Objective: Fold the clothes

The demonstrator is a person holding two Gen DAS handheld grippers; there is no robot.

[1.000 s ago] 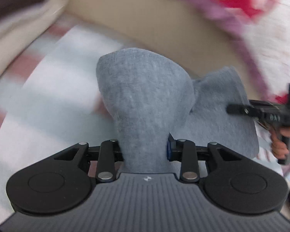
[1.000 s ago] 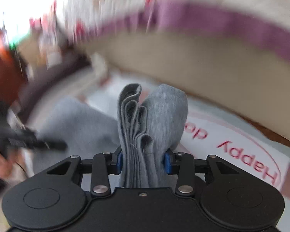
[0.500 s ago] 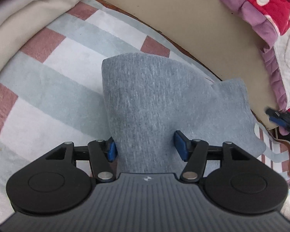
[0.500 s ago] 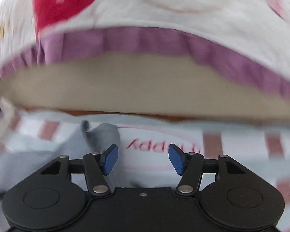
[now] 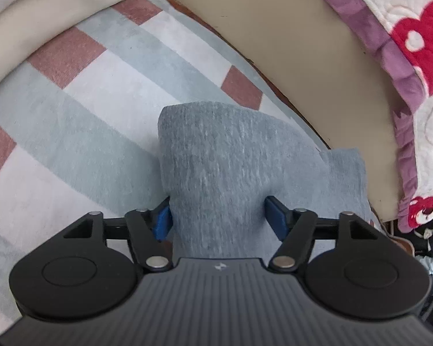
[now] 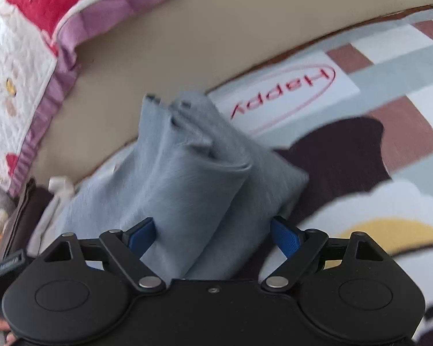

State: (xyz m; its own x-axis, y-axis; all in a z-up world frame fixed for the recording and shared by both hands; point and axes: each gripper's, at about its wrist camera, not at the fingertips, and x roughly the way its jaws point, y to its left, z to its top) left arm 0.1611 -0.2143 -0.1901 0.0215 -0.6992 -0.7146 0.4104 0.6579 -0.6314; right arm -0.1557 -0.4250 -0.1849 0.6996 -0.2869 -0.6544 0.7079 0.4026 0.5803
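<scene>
underneath, striped rug meets beige floor; both claws opening around grey garment.

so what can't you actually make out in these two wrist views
- Left wrist view: the near end of the grey knit garment runs under the left gripper body. The jaws are opening with cloth between them; pad contact is unclear.
- Right wrist view: motion blur smears the garment's folded layers, so they cannot be counted. The right gripper jaws are opening.
- Right wrist view: the dark brown cloth is partly hidden by the garment.
</scene>
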